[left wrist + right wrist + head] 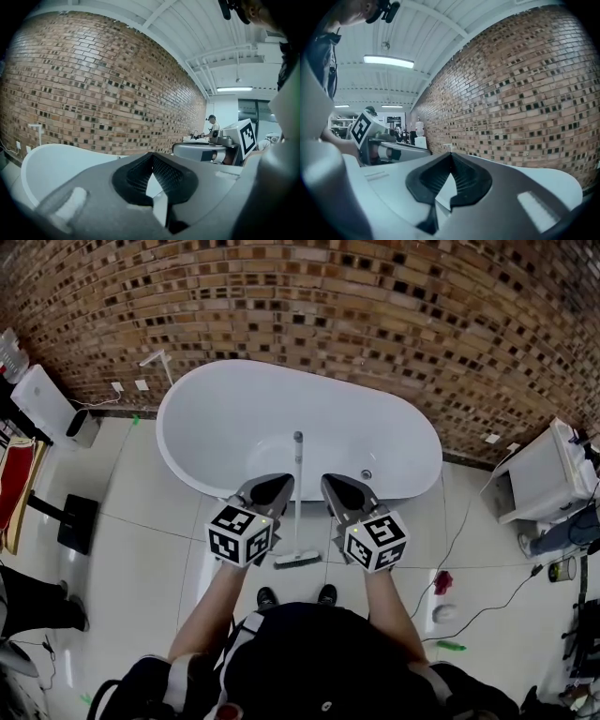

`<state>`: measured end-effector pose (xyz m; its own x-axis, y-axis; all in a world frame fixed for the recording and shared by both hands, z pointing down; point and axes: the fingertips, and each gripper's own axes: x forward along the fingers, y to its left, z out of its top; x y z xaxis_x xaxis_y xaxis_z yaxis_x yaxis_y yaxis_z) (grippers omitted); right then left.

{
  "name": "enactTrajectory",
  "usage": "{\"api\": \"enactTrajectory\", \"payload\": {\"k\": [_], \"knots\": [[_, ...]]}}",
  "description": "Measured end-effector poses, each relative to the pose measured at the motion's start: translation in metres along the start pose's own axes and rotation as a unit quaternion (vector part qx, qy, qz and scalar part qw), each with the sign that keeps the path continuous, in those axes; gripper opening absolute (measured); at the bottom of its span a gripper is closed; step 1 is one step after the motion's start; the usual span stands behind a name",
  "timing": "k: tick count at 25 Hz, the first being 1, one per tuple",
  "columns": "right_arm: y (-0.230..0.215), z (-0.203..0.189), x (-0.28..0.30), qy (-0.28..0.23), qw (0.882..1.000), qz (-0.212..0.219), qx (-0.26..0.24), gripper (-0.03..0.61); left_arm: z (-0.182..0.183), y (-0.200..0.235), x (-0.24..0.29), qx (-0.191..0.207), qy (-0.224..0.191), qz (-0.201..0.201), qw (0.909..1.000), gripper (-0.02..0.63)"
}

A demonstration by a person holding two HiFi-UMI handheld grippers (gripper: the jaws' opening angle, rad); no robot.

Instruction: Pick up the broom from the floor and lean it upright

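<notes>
The head camera is looking steeply down, the 2 gripper cameras nearly level, all sharing the red-brown brick wall (pixel 375 315).

Bright, even indoor light from ceiling tubes (pixel 388 61); heavy fisheye curvature, dark vignetted corners, soft foreground blur.

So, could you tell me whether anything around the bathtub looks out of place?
Nothing serious: the broom stands upright against the bathtub. Only the floor to its right looks untidy, with a red scrap, a white object and a green item lying loose.
</notes>
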<state>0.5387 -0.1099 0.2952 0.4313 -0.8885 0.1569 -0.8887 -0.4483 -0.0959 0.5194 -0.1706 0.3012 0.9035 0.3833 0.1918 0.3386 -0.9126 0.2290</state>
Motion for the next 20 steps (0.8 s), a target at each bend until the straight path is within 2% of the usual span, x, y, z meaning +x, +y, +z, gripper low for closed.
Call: {"api": "enactTrajectory", "payload": {"k": [6,20], "knots": [[0.001,0.020,-0.002,-0.015,1.000,0.006,0.002,0.005,0.013,-0.002,-0.004,0.001,-0.009,0.001,1.0000,0.000],[-0.014,0.018,0.000,-0.006,1.000,-0.001,-0.006,0.005,0.011,-0.006,0.010,-0.001,-0.008,-0.007,0.9999,0.000]]}}
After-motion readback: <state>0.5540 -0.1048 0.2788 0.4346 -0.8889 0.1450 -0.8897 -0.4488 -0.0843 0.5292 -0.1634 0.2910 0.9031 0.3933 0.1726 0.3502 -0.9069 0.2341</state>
